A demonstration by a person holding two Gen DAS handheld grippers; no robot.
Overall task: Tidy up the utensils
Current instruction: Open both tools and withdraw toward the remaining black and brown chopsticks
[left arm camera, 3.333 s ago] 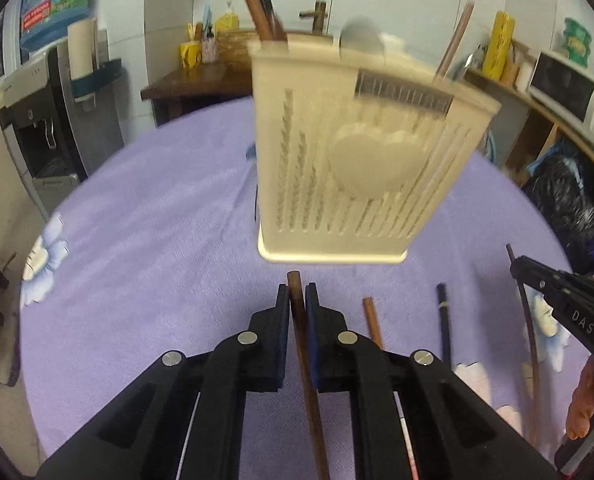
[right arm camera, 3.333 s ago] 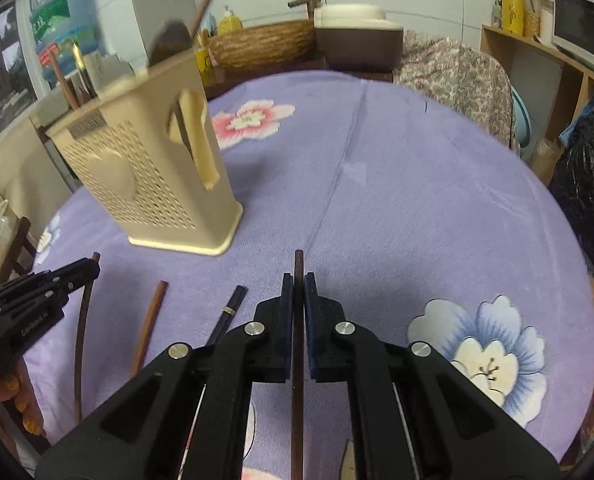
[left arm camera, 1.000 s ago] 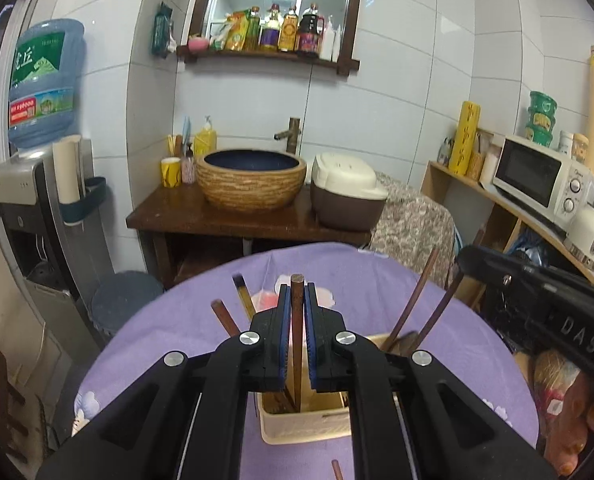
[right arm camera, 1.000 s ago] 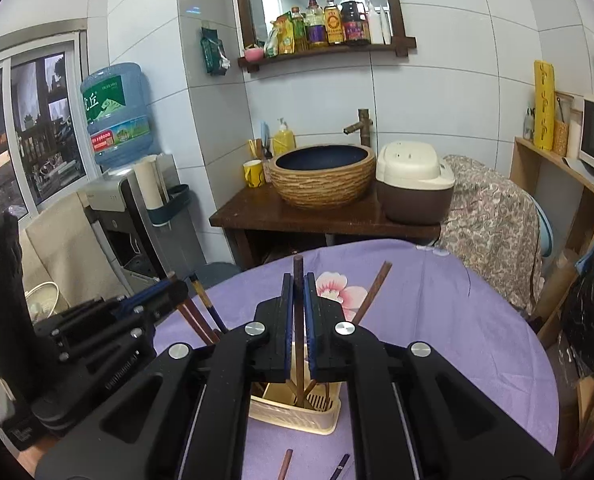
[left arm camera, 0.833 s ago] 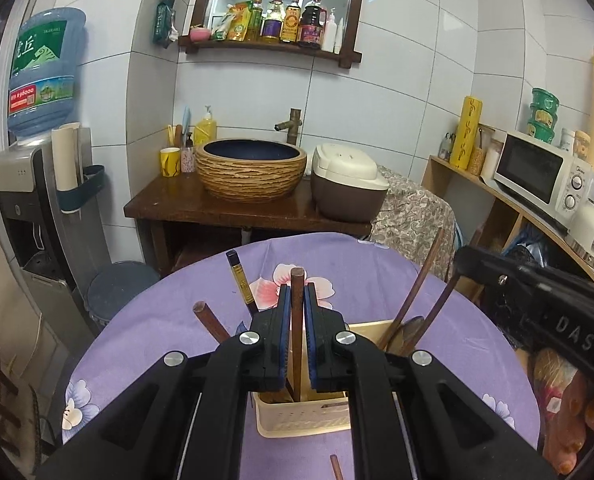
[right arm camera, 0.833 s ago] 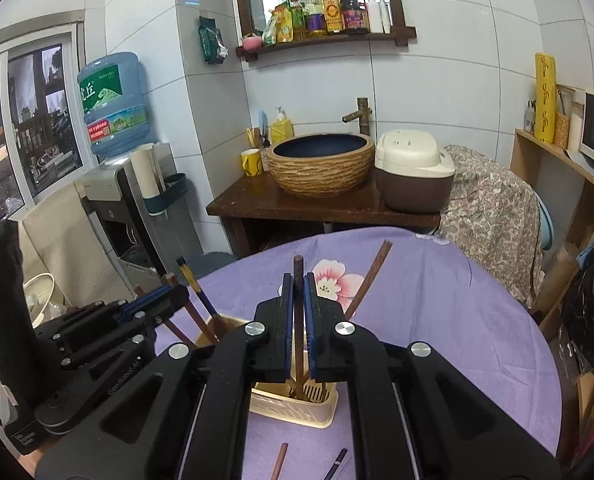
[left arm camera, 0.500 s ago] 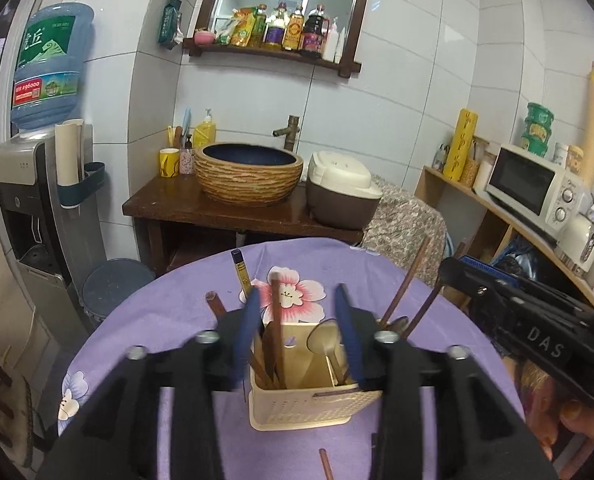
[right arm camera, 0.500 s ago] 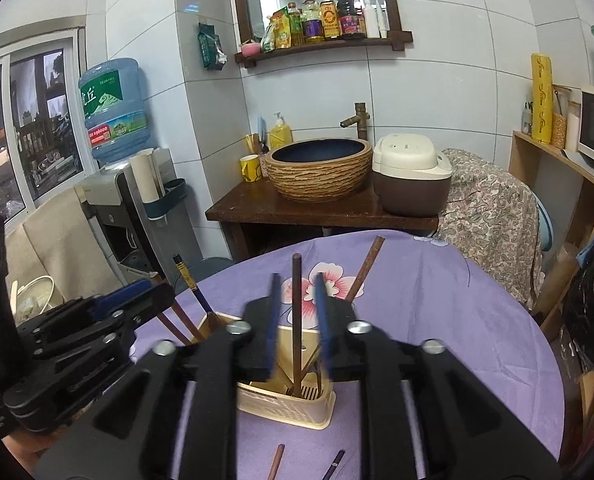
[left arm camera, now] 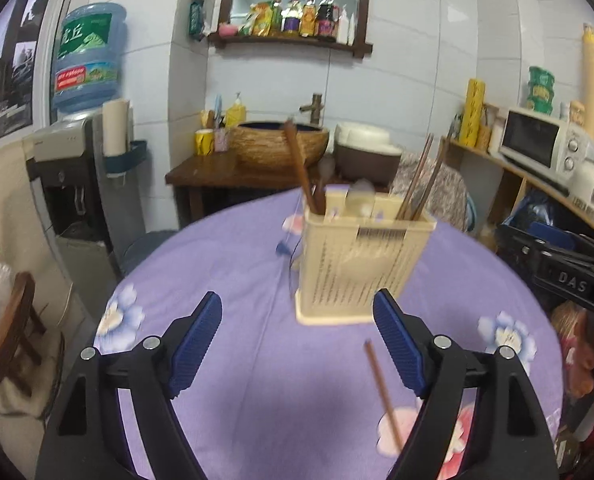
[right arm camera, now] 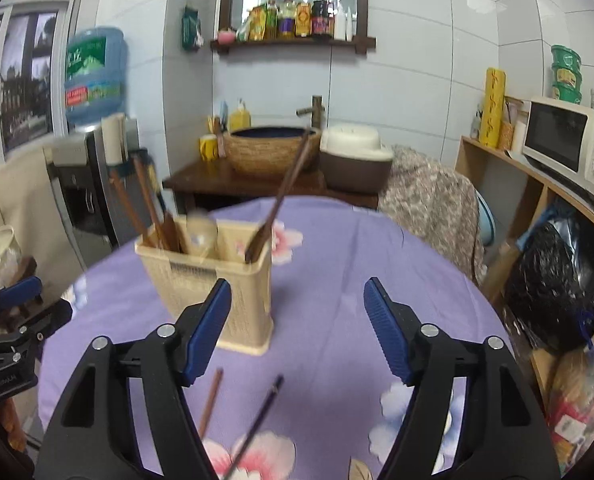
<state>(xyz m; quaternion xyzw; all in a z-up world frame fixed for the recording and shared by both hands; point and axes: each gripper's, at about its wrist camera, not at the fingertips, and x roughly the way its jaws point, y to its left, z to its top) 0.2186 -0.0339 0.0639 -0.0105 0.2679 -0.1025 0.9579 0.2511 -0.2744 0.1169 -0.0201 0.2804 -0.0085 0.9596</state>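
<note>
Chopsticks [right arm camera: 211,398] lie loose on the tabletop [right arm camera: 337,280] just below both claws, left claw [left arm camera: 297,344] and right claw [right arm camera: 297,328] gaping empty before the holder [right arm camera: 213,280], so dip low and pinch one stick mid-length, square across the pads

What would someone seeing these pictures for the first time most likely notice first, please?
Probably the cream slotted utensil holder standing upright on the purple flowered tablecloth, with brown chopsticks and a spoon sticking out of its top. Next, the wide-open left tool and right tool, both empty. Two loose sticks, a brown chopstick and a dark chopstick, lie on the cloth in front of the holder.
</note>
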